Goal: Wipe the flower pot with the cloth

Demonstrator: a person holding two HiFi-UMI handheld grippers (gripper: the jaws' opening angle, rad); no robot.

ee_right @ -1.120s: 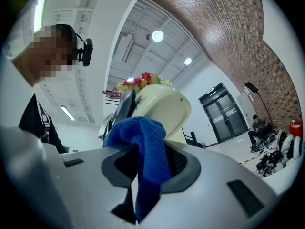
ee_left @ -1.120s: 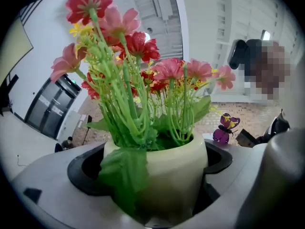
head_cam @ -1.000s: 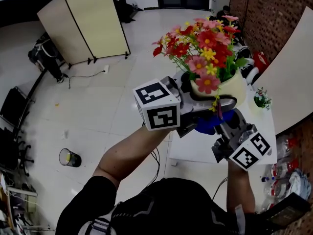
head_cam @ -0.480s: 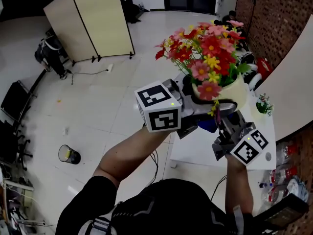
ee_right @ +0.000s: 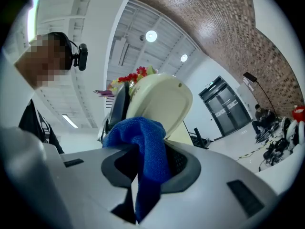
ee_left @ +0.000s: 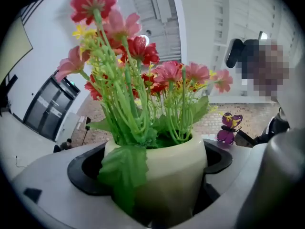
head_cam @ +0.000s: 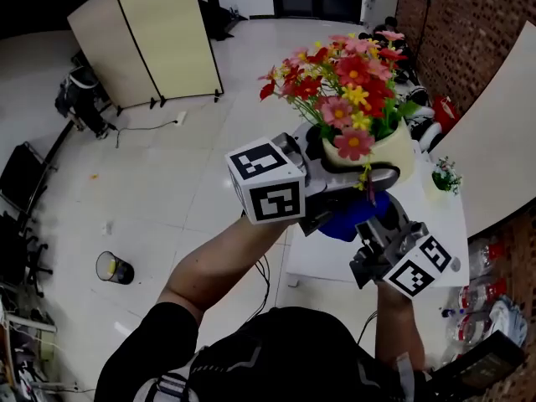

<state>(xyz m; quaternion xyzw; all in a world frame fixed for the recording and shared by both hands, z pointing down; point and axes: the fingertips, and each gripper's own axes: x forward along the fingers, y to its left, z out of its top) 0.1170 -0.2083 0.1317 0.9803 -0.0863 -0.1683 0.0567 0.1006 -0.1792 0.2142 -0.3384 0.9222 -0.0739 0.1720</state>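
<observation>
- Flower pot point(head_cam: 400, 151): plain cream.
- Flowers point(head_cam: 352, 74): red, pink and yellow heads, with green stems and leaves.
- Cloth point(ee_right: 148, 147): solid blue.
- Left gripper point(ee_left: 157, 187) and right gripper point(ee_right: 143, 173): grey bodies with black jaw linings. Their cubes carry black-and-white square markers.
- Butterfly point(ee_left: 228, 127): purple.
- Bench point(head_cam: 320, 258): white.
- Wall point(head_cam: 469, 23): red-brown brick.

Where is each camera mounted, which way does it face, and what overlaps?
Head view: on the person's head, facing steeply down at the flower pot in the left gripper, the right gripper holding the blue cloth under it; both forearms show.
Left gripper view: rides the left gripper, facing up past the pot to the flowers; own jaws show.
Right gripper view: rides the right gripper, facing up at the pot's base; own jaws and cloth show.
All see the pot.
</observation>
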